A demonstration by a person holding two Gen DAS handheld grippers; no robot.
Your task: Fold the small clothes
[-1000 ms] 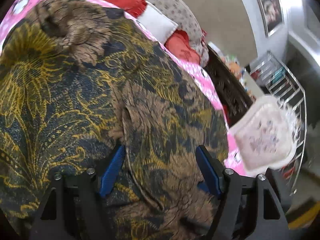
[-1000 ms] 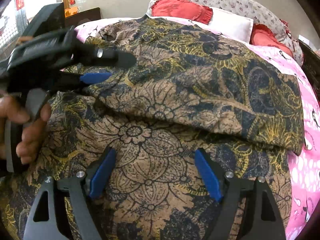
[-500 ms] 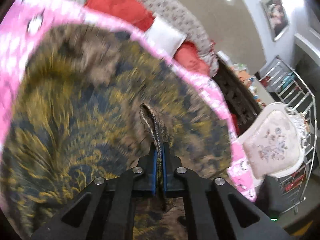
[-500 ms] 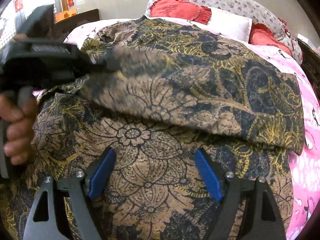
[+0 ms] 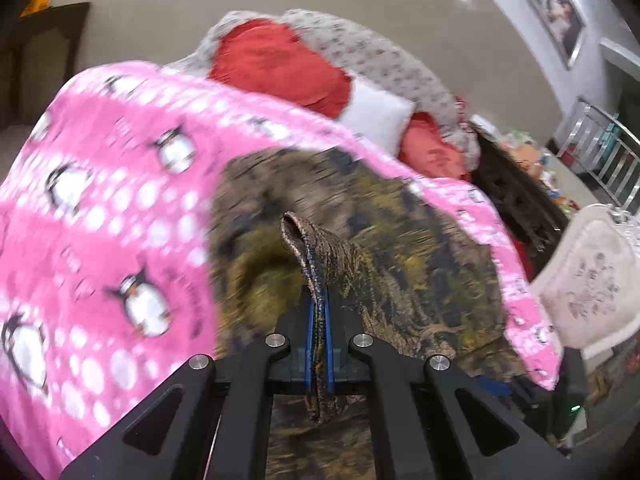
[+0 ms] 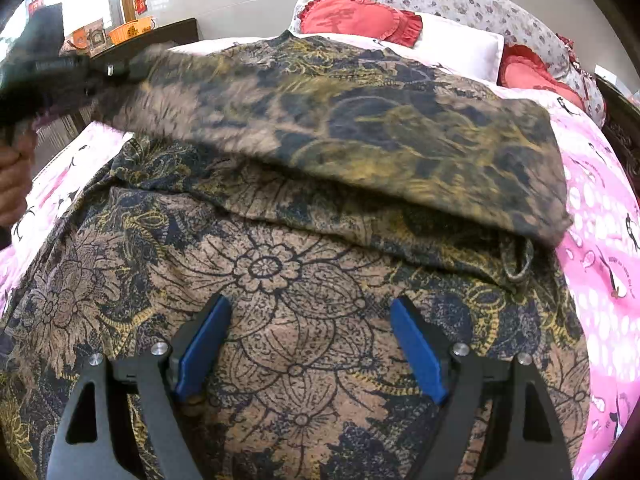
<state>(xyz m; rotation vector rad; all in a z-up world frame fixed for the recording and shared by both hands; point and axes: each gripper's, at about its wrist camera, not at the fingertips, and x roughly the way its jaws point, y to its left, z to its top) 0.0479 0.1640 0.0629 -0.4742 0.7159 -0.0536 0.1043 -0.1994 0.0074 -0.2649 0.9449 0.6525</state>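
Up front in my left wrist view, my left gripper has its 2 blue pads pressed together on a folded edge of the patterned garment. That pinched edge stands up past the fingertips as a narrow ridge, and a short tail of it hangs below the pads. Beyond it the brown, gold and navy cloth drapes down, blurred, onto the pink penguin blanket that covers the bed. At the head of the bed lie a red pillow, a white pillow and a floral bolster. To the right stands a pale cushioned chair, with a metal rack behind it and a framed picture on the wall.

Now my right wrist view. My right gripper hovers with its 2 blue pads spread wide, nothing between them but the flat flowered cloth underneath; I cannot tell whether the tips touch it. The garment fills most of this view, lying on the bed. Its far layer is lifted and stretched toward the upper left, blurred, where my left gripper holds it. My left hand shows at the left edge, wrapped around the handle. Pink blanket shows along the right side.
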